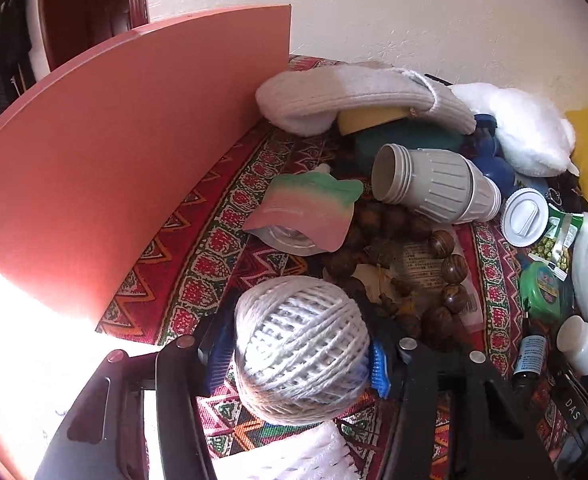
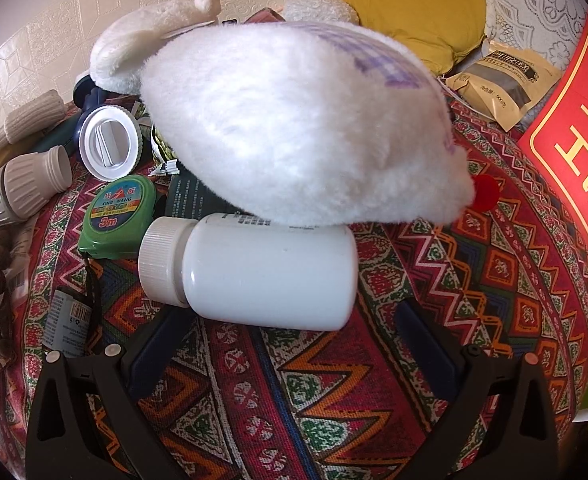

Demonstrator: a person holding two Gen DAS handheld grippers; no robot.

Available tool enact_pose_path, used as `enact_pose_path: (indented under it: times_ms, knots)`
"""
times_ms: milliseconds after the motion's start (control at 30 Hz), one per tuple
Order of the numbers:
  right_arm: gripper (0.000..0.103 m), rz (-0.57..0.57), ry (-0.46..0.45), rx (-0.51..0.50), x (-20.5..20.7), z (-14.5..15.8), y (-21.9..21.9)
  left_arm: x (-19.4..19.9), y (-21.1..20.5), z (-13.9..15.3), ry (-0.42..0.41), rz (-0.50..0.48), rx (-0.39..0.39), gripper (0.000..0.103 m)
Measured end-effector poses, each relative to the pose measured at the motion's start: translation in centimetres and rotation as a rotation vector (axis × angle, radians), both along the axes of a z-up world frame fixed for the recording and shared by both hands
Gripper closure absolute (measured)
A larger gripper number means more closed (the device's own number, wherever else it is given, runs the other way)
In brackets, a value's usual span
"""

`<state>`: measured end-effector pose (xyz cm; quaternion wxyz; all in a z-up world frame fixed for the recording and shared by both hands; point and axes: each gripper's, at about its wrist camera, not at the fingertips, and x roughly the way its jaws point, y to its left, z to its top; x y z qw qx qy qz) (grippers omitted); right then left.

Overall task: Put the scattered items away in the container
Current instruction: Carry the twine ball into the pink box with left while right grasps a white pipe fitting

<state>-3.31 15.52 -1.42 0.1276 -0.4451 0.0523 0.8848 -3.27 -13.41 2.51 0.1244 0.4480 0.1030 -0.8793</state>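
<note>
My left gripper [image 1: 299,354] is shut on a white ball of twine [image 1: 299,344], held between its blue pads just above the patterned cloth [image 1: 214,240]. A salmon-pink container wall [image 1: 126,152] stands to its left. My right gripper [image 2: 290,340] is open and empty, its fingers on either side of a white plastic bottle [image 2: 254,270] that lies on its side on the cloth. A fluffy white slipper [image 2: 294,120] rests partly over the bottle.
Scattered items lie ahead: a grey ribbed jar [image 1: 433,184] with its white lid [image 1: 523,216], a green tape measure [image 2: 118,216], brown wooden beads [image 1: 449,272], a pink-green pouch [image 1: 309,208], a knitted sock [image 1: 357,92], a small dark bottle [image 1: 529,356]. A red box [image 2: 573,160] lies at right.
</note>
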Motion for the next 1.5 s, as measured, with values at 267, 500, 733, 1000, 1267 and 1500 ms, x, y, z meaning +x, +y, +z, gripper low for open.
enact_pose_path:
  times_ms: [267,500,733,1000,1267,1500]
  knots:
    - [0.001,0.0,0.0,-0.001,0.0,0.0,0.0,1.5,-0.1,1.4,0.047,-0.018,0.035,0.051]
    - [0.001,0.002,-0.056,-0.039,1.0,1.2,-0.2,3.1,-0.2,3.6,0.117,-0.051,0.047,0.051]
    - [0.001,0.285,0.169,-0.203,4.8,7.6,-5.1,4.5,-3.0,9.7,0.276,-0.063,0.054,0.051]
    - [0.011,0.627,0.055,-0.399,-3.3,9.1,-14.0,3.4,-12.0,15.7,0.432,0.061,-0.092,0.051]
    - [0.021,0.313,-0.096,-0.929,-8.0,3.2,-14.5,0.9,-20.8,12.7,0.341,0.156,0.026,0.036]
    - [0.022,0.133,-0.072,-0.92,-8.8,1.7,-14.4,3.8,-23.8,13.2,0.395,0.258,0.024,0.021]
